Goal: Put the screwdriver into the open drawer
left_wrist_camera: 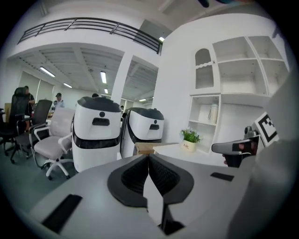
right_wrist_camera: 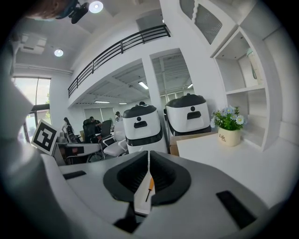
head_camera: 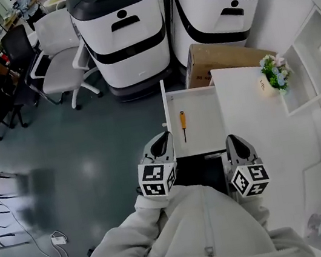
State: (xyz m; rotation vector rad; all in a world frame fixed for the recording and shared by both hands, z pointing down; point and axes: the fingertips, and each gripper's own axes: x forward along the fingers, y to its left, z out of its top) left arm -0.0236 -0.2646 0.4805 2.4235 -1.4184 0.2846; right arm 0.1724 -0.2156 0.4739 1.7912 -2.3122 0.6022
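Jaws of left gripper (head_camera: 162, 140) and right gripper (head_camera: 235, 141) pressed together, empty. Ahead, screwdriver (head_camera: 183, 125) lies in the open drawer (head_camera: 201, 117), 1 o'clock of the left gripper; task judged done, so clear away without knocking the drawer. White table (head_camera: 252, 127) and flower pot (head_camera: 275, 74) at 2 o'clock; white machines (head_camera: 124, 26) at 12, office chairs (head_camera: 59, 56) at 10.

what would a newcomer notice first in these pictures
Two big white-and-black machines loom beyond the open drawer. An orange-handled screwdriver lies alone in that drawer, and a small flower pot sits on the white counter to its right.
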